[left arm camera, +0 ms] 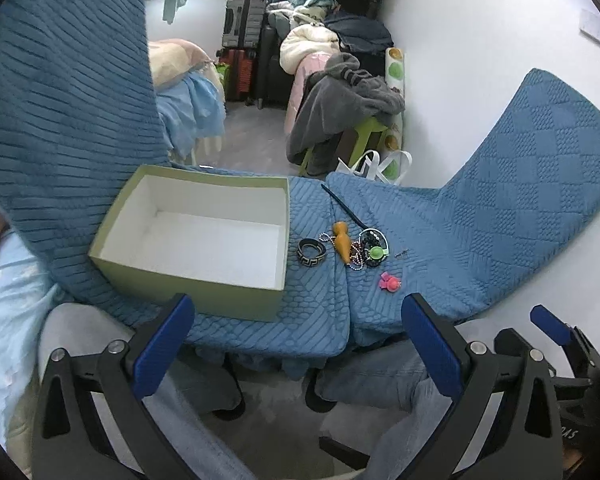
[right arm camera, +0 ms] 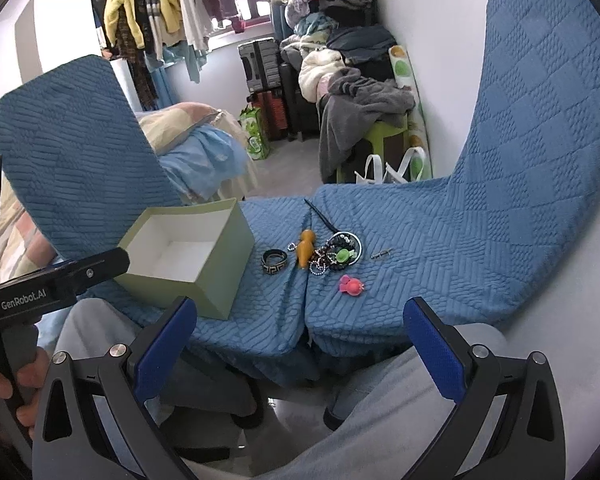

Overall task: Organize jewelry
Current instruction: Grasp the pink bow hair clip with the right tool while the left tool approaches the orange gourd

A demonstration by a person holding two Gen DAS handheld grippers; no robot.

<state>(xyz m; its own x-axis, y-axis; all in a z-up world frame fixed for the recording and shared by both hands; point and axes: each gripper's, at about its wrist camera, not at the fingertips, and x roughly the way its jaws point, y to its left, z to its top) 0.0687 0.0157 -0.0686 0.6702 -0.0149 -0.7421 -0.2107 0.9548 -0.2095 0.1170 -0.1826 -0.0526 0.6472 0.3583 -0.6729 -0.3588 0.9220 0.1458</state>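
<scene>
An open pale green box (left arm camera: 188, 276) (right arm camera: 220, 276) with a white, empty inside sits on blue quilted cushions. To its right lie a black patterned bangle (left arm camera: 311, 252) (right arm camera: 274, 261), an orange wooden pendant (left arm camera: 341, 243) (right arm camera: 305, 251), a tangle of beads and chains with a green piece (left arm camera: 370, 251) (right arm camera: 338, 254), a pink trinket (left arm camera: 390, 282) (right arm camera: 351, 285), a small metal pin (left arm camera: 401, 254) (right arm camera: 382, 255) and a dark stick (left arm camera: 342, 208) (right arm camera: 320, 216). My left gripper (left arm camera: 298, 344) is open, short of the cushion's front edge. My right gripper (right arm camera: 300, 346) is open too, nothing between its fingers.
The blue cushions (left arm camera: 500, 220) (right arm camera: 520, 200) curve up at both sides. A person's legs in grey trousers (right arm camera: 380, 400) are below the cushion edge. A hand (right arm camera: 4, 384) holds the left gripper's handle. Behind are suitcases (left arm camera: 244, 40), piled clothes and a green stool (right arm camera: 380, 136).
</scene>
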